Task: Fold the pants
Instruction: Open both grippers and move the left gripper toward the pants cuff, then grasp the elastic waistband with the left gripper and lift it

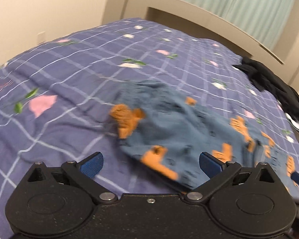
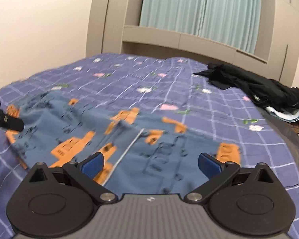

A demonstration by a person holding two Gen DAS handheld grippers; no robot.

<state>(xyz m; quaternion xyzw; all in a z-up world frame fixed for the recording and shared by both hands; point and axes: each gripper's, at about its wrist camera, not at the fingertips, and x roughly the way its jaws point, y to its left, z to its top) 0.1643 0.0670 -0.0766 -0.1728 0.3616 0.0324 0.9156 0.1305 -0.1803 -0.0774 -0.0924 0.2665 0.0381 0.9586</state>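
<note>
- Currently both claws gape empty: left claw, right claw.
- Pants lie rumpled on the bed, just ahead of both claws.
- Step, judged: between grasps; next, pinch an edge each and fold.

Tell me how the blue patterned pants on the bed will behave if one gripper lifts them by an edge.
The pants lie rumpled and creased on the bedspread, so they will probably droop limply. They look like thin cloth, likely light. Pushed, they would probably bunch up rather than slide as one piece.
</note>
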